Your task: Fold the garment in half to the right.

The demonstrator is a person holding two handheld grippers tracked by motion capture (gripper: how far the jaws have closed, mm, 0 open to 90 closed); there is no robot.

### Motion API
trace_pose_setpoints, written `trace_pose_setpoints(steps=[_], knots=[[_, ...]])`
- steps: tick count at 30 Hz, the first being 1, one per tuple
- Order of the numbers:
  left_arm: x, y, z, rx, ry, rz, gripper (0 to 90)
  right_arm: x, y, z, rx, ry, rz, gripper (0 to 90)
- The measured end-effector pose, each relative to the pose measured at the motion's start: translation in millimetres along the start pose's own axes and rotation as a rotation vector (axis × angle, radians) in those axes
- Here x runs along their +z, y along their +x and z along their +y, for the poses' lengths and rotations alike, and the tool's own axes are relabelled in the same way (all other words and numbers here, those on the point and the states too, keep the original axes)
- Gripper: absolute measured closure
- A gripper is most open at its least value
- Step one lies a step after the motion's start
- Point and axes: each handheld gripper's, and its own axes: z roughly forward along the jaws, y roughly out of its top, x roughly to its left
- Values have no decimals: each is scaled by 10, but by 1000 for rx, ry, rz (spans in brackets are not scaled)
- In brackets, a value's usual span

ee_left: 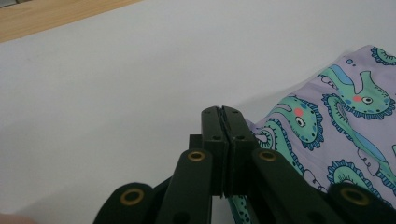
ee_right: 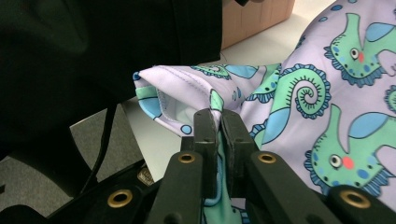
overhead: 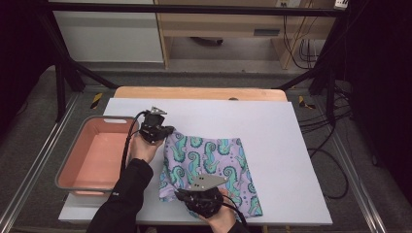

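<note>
A lilac cloth [overhead: 209, 170] printed with green seahorses lies folded on the white table top [overhead: 272, 131]. My left gripper [overhead: 165, 132] is at the cloth's far left corner, shut on the fabric; in the left gripper view its jaws [ee_left: 222, 116] are pressed together with the cloth [ee_left: 327, 130] trailing off to the right. My right gripper [overhead: 187, 194] is at the cloth's near left corner, shut on a lifted fold; in the right gripper view the cloth [ee_right: 303, 93] bunches up between the jaws [ee_right: 219, 122].
A pink tray [overhead: 80, 160] with a grey rim sits at the table's left. A wooden board edge [overhead: 199, 92] runs along the far side. A dark sleeve [ee_right: 93, 51] hangs close to the right gripper. Black frame legs and cables stand beyond the table.
</note>
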Motion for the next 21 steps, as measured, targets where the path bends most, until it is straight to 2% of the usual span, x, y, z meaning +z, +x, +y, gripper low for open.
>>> trace_pose_setpoints(steps=[5, 12, 20, 21], knots=[[-9, -66, 63, 1, 2, -7, 887, -78, -29, -46, 30, -31, -9, 865], [40, -221, 178, 12, 3, -6, 887, -282, -77, -119, 69, -88, -42, 865], [137, -504, 380, 44, 5, -2, 887, -431, -126, -198, 104, -130, -78, 865], [137, -504, 380, 44, 5, -2, 887, -447, -128, -208, 110, -137, -86, 865]])
